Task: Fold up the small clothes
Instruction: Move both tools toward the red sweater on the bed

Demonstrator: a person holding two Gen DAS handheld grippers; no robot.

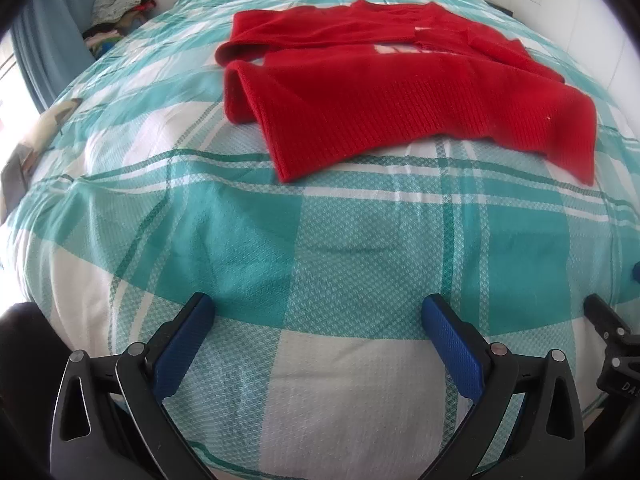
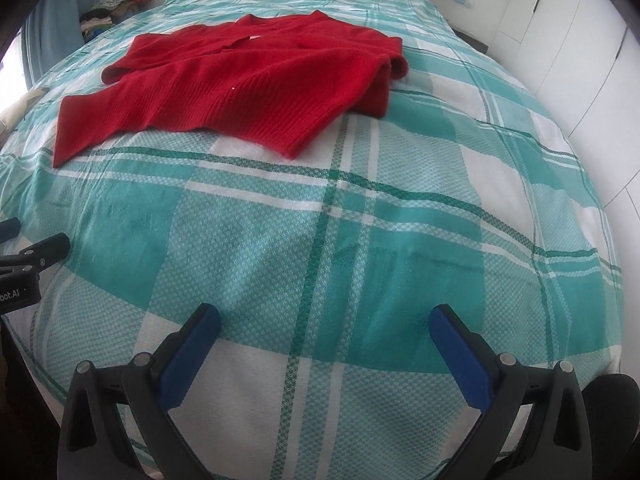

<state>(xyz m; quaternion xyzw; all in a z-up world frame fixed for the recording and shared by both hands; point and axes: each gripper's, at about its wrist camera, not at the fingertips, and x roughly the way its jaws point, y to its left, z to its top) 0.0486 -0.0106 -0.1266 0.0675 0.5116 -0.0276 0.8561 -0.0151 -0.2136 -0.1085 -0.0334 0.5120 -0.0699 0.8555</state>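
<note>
Red ribbed knit sweater (image 1: pixel 400 92) laid rumpled and partly folded on teal-and-white checked bedspread (image 1: pixel 320 240), hem nearest, left gripper (image 1: pixel 318 312) and right gripper (image 2: pixel 324 320) held released, jaws spread, nothing grasped, well short of it

Both the left gripper (image 1: pixel 318 308) and the right gripper (image 2: pixel 325 318) have black plastic arms with triangular cut-outs, silver pivot screws and textured blue pads (image 1: pixel 454 344) lining the fingers' inner faces.
</note>
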